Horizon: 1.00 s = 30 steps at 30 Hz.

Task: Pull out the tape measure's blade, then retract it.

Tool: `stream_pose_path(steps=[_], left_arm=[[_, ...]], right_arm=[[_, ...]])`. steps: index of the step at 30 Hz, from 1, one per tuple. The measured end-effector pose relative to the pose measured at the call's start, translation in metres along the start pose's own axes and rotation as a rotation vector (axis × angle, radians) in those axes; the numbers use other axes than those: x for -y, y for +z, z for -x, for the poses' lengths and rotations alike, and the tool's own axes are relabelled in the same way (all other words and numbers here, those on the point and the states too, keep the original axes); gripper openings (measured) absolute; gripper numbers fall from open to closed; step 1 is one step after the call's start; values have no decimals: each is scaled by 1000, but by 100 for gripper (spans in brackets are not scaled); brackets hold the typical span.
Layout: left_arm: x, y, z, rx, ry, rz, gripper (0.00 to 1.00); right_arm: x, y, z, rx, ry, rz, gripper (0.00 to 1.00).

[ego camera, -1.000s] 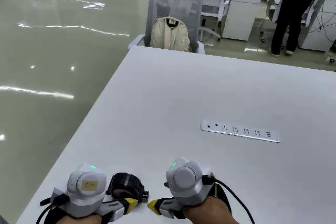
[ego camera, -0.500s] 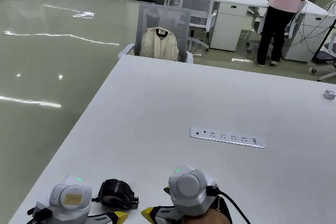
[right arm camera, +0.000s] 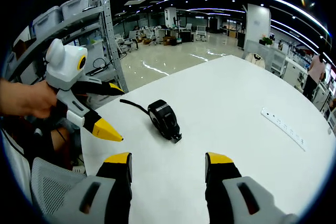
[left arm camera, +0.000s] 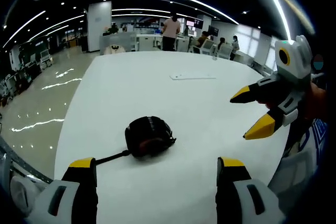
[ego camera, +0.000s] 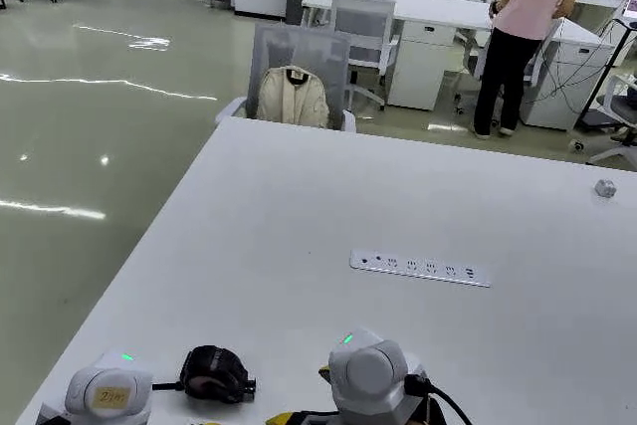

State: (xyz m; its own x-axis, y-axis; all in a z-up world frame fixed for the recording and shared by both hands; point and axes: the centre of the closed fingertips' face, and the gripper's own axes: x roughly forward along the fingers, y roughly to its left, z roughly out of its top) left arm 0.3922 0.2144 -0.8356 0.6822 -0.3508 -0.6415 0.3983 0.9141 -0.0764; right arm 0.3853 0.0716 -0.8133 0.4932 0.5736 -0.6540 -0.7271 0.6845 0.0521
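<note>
Both gripper views toward tape measure (left arm camera: 149,136)

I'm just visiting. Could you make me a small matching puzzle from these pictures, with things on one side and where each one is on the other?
Things:
1 tape measure
2 power strip
3 cream jacket

Places:
A draped on the grey chair
B by the table's near edge
C farther out on the table, lying flat

Pairs: 1-B; 2-C; 3-A.

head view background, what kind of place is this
Probably an open-plan office: rows of white desks, a mesh chair with a jacket on it, and a power strip on the big white table.
</note>
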Motion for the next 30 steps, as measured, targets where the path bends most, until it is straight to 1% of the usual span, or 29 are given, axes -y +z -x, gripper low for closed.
stream_pose_path(steps=[2, 5, 10, 13, 17, 23, 30], left_arm=[[2, 1, 6, 8, -4, 0, 93], [4, 0, 11, 9, -7, -5, 93], [6, -4, 18, 8, -10, -5, 93], [5, -7, 21, 7, 2, -2, 97], [6, -8, 26, 8, 4, 2, 99], [5, -8, 32, 9, 5, -2, 100], [7, -10, 38, 11, 6, -4, 100]], right_arm=[[-3, -4, 6, 1, -5, -6, 58], [-5, -7, 14, 6, -13, -17, 59], [-5, -7, 27, 19, -25, -33, 62], [-6, -6, 33, 26, -30, -32, 63], [-5, -6, 40, 29, -36, -39, 66], [-6, -10, 55, 38, -44, -66, 69], [-7, -18, 71, 41, -56, -95, 73]])
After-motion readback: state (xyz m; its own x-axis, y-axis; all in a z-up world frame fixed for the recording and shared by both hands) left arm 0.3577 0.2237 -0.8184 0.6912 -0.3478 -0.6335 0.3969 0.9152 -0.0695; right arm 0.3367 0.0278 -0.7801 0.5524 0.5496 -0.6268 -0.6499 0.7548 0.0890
